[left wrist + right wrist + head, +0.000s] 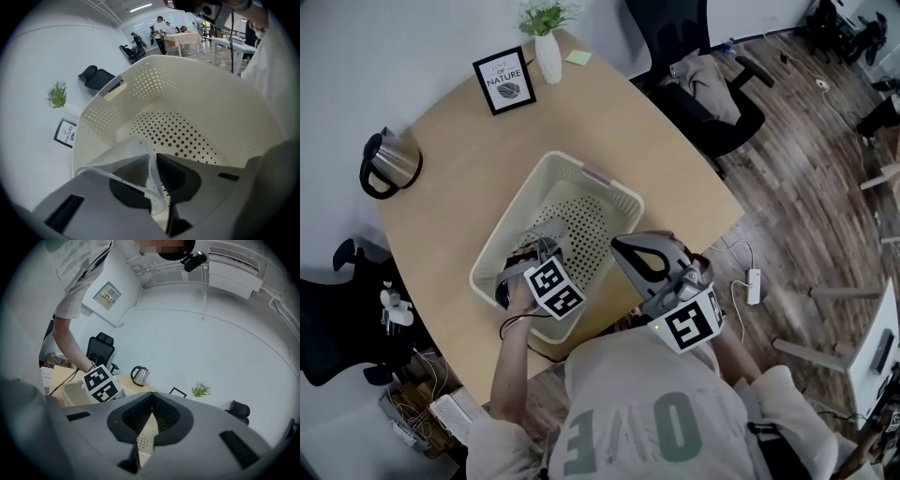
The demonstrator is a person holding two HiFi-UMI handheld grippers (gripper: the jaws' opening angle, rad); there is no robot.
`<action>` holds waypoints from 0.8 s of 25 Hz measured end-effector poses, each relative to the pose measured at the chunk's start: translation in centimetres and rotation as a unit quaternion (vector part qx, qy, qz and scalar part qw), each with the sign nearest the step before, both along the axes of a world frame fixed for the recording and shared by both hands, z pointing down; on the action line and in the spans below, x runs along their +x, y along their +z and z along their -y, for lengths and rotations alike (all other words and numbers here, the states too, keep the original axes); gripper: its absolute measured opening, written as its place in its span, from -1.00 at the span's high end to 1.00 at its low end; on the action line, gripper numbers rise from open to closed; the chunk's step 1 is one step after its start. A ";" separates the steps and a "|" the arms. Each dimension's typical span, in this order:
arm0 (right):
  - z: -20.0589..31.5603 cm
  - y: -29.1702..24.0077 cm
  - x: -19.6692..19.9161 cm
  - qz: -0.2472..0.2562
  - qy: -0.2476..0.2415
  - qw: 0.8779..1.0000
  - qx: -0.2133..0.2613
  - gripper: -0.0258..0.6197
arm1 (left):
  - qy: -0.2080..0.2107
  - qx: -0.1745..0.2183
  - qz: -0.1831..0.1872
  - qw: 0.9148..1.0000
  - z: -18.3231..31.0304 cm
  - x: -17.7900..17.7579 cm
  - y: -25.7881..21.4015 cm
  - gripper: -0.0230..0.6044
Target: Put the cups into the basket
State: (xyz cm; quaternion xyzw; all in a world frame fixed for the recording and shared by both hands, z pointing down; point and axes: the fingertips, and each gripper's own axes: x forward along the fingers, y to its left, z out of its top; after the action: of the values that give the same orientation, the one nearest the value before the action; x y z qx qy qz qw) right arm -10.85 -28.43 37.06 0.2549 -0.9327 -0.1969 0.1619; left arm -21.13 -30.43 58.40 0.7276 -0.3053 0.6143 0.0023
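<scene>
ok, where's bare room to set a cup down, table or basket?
In the basket the perforated floor is bare toward the far corner; the near-left end is crowded by the left gripper and its clear cup. The table is bare between kettle and basket, and between picture frame, vase and the basket's far rim.

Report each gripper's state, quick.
Left gripper: jaws shut on a clear plastic cup, over the basket.
Right gripper: jaws shut, nothing between them.
</scene>
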 end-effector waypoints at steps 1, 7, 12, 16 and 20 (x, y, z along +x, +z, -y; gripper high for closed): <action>0.1 -0.1 0.1 -0.002 0.003 1.000 0.003 0.92 | 0.006 -0.008 0.004 1.000 -0.1 0.0 0.3 0.78; 0.1 0.2 0.0 -0.004 0.014 1.000 -0.001 0.92 | 0.034 -0.052 0.023 0.998 -0.7 0.2 2.1 0.78; 0.2 1.1 -0.4 0.016 0.013 0.999 -0.043 0.92 | 0.054 -0.081 0.036 0.995 -0.8 0.5 3.3 0.73; 0.1 1.1 -1.0 0.016 0.009 0.999 -0.042 0.92 | 0.068 -0.071 0.039 0.994 -0.6 0.8 3.4 0.71; 0.0 1.0 -1.1 0.019 0.011 0.999 -0.041 0.92 | 0.063 -0.052 0.034 0.996 -0.3 1.0 3.1 0.69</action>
State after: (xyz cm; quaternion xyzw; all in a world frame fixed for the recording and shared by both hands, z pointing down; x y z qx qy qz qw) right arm -11.99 -28.39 38.06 0.2625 -0.9399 -0.1520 0.1566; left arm -20.09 -30.17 61.49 0.7228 -0.2262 0.6530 -0.0088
